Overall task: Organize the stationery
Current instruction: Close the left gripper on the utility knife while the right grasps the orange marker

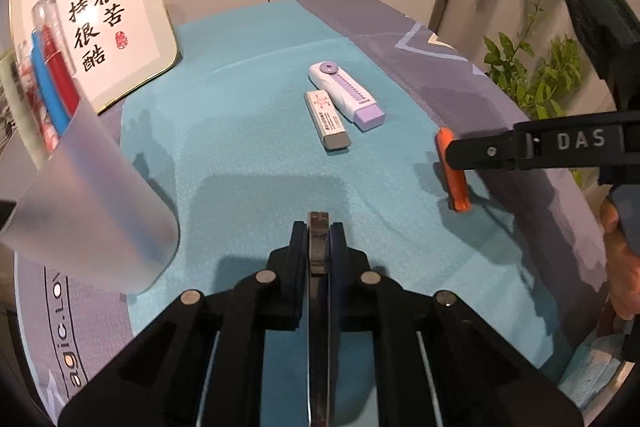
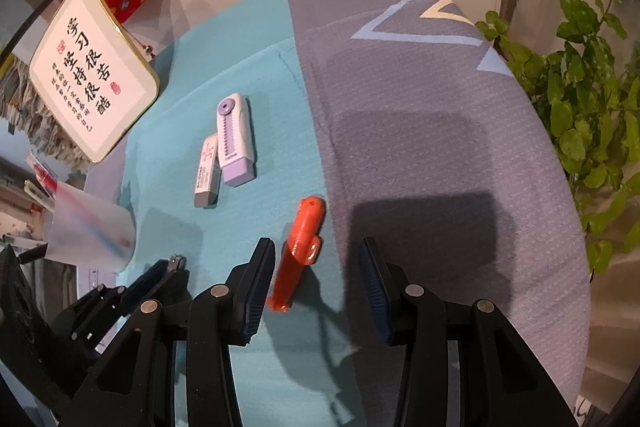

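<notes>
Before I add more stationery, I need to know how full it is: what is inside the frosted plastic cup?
Through the frosted plastic cup a red pen and a blue pen show; its cloudy wall hides their lower ends and anything else inside.

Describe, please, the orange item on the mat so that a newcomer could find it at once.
Start at the teal mat on the table and go to its edge beside the grey cloth. The orange pen-shaped item lies there between the right gripper's open fingers, apart from the two erasers. Nothing else on the mat is orange.
</notes>
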